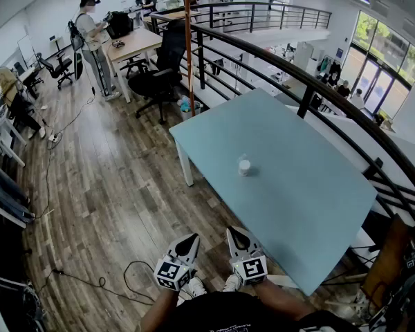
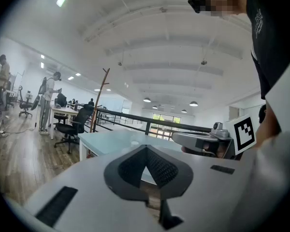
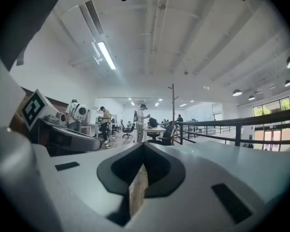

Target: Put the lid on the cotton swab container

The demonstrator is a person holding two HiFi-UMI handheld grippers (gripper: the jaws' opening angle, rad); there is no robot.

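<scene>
**A:** Head view first. Where's the thing?

**B:** The small white round cotton swab container (image 1: 244,166) stands on the pale blue rectangular table (image 1: 311,206), about mid-top and a little toward the table's left long edge. It looks upright to me, long axis vertical and mouth toward the ceiling. It's too small to tell whether the lid is on it or beside it. The left gripper (image 1: 189,241) and right gripper (image 1: 238,234) are off the table, short of its near corner and well apart from the container.

**A:** And the left gripper view?

**B:** Its jaws meet tip to tip with nothing between them. The table lies beyond them.

**A:** The right gripper view?

**B:** Same there: pressed together and empty.

**A:** So how should they go about it?

**B:** I'd come in over the table and find the lid. Then steady the container low on its wall with one gripper and bring the lid down flat along that vertical axis, without tipping it.
</scene>
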